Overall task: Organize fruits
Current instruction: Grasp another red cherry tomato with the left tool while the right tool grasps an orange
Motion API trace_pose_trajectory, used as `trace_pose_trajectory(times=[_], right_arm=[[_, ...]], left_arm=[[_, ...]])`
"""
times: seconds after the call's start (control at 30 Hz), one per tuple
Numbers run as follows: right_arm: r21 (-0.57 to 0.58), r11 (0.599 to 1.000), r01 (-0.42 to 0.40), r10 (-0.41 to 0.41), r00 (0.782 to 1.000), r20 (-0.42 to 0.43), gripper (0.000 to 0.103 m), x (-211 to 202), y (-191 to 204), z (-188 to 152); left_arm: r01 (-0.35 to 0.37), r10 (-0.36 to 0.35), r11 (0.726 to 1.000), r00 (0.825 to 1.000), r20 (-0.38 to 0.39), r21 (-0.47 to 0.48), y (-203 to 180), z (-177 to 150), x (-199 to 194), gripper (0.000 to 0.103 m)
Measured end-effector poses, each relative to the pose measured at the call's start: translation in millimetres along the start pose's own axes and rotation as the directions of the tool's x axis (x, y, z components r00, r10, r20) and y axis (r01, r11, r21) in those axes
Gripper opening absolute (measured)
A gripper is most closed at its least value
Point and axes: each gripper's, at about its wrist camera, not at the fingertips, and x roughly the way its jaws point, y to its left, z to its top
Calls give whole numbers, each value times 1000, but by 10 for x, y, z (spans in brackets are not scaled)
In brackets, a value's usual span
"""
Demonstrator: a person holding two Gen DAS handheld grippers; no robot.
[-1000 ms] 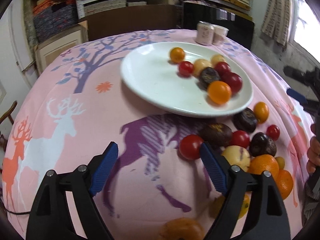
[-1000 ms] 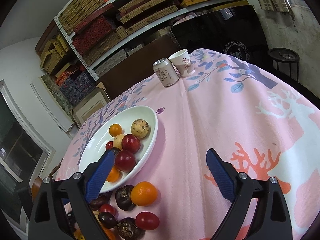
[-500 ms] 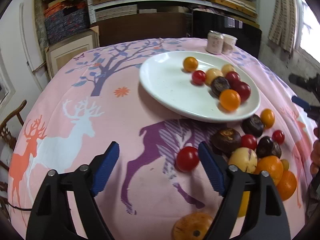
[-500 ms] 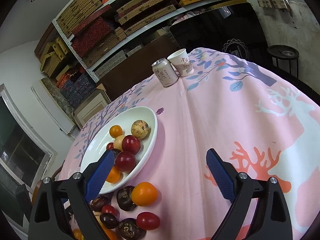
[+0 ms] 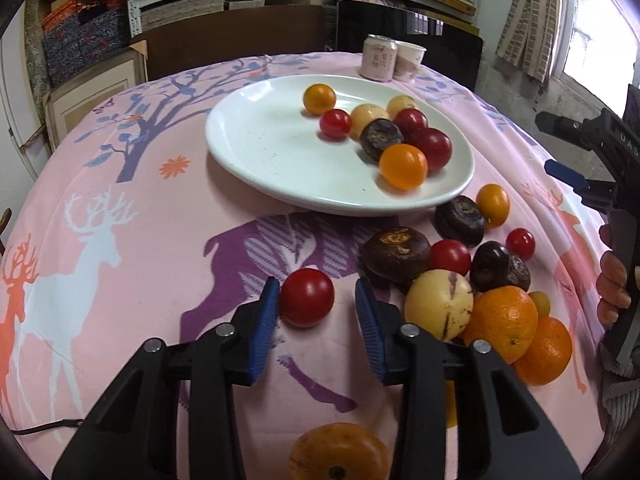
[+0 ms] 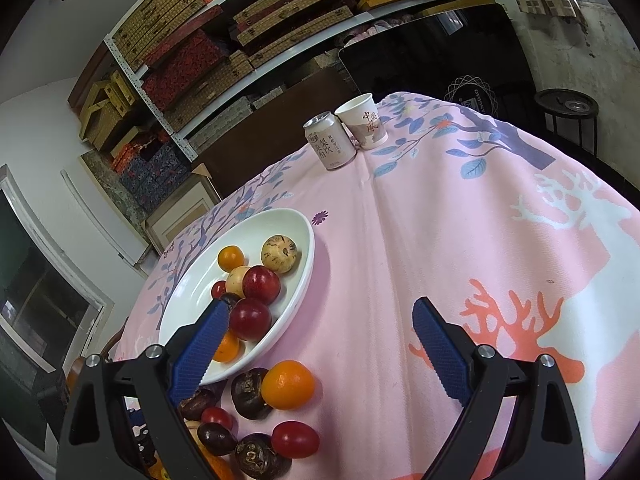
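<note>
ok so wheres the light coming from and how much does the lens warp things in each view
Left wrist view: daylight from the blown-out window at upper right; soft shadow under the white plate; the fisheye bows the tablecloth into a dome. Right wrist view: even light, no glare; the shelves slant and curve.

White metal shelving (image 6: 224, 60) along the back wall carries stacked woven-cover and red patterned boxes. A brown wooden board (image 5: 236, 36) leans beneath it beside a black panel (image 5: 408, 36). Daylight enters through a bright window (image 5: 600, 40) hung with a checked cloth (image 5: 532, 28). The wall (image 6: 36, 128) is white.
</note>
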Motion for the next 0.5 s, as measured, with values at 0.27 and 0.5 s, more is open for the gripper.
trace_pose_trajectory(times=[0.27, 0.5], right_arm=[[-36, 999, 4, -7, 998, -69, 94, 114, 38, -52], [-226, 969, 99, -135, 980, -148, 94, 300, 267, -237]], left_arm=[[-19, 18, 999, 999, -35, -30, 66, -17, 75, 27], [-56, 54, 995, 998, -35, -81, 202, -9, 71, 27]])
